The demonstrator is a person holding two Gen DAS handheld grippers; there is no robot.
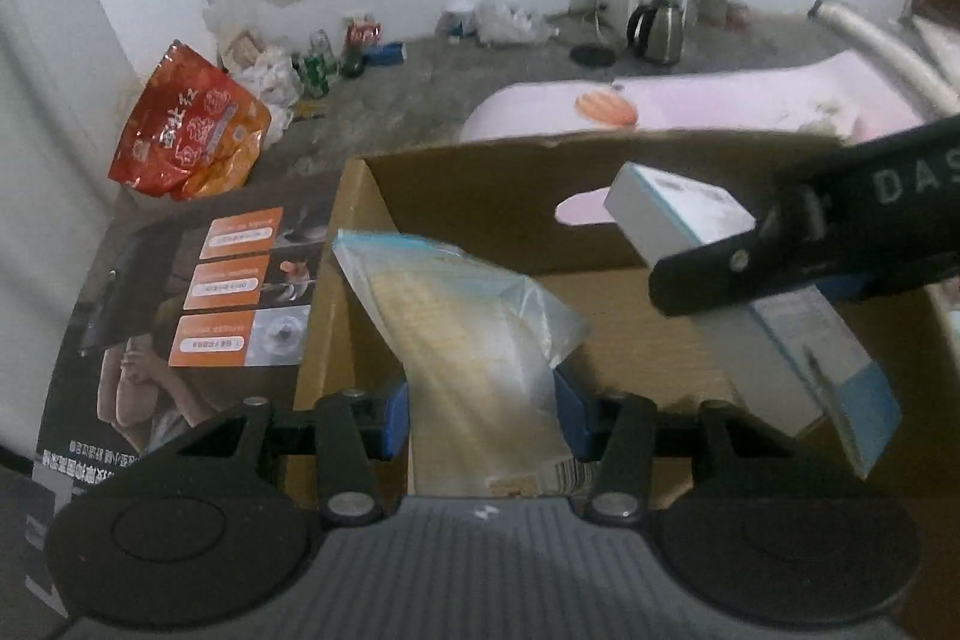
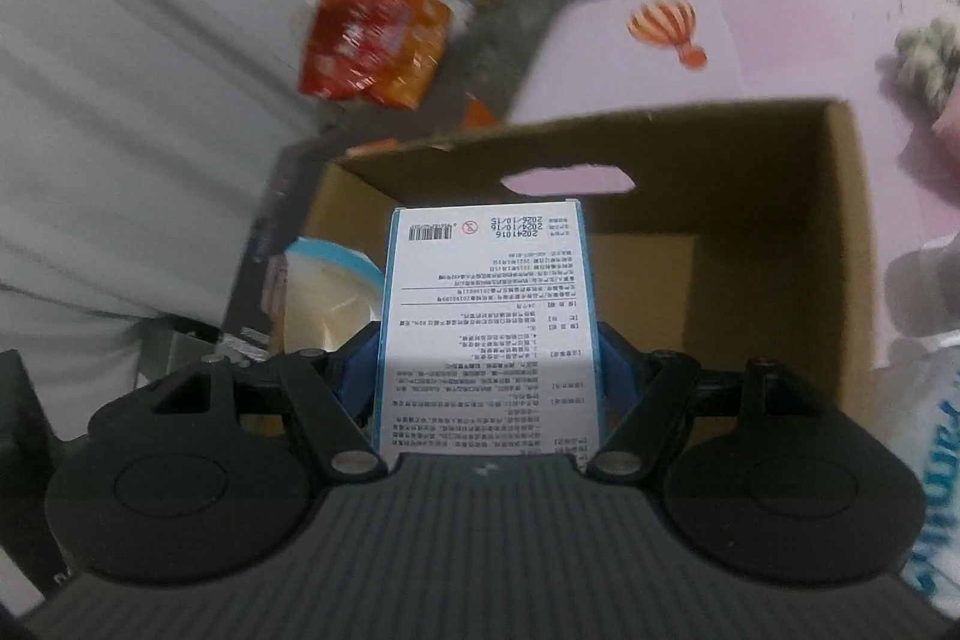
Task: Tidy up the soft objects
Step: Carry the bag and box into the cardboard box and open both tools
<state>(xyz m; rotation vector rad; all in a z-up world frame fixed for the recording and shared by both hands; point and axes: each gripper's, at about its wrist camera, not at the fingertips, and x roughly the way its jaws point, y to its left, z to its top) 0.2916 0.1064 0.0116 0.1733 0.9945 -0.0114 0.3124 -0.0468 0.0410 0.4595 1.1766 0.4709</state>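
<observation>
My left gripper (image 1: 483,415) is shut on a clear plastic bag (image 1: 474,328) with a pale yellow soft item inside, held over the left side of an open cardboard box (image 1: 480,172). My right gripper (image 2: 489,370) is shut on a white and blue printed carton (image 2: 486,316), held above the same cardboard box (image 2: 780,244). In the left wrist view the right gripper (image 1: 798,256) comes in from the right with the carton (image 1: 774,334) tilted over the box. The plastic bag (image 2: 327,292) shows at the left in the right wrist view.
A pink mat (image 1: 720,100) with a balloon print lies behind the box. A red snack bag (image 1: 186,130) leans by the wall at left. A kettle (image 1: 657,28), bottles and plastic bags sit on the floor beyond. A printed box flap (image 1: 198,316) lies left.
</observation>
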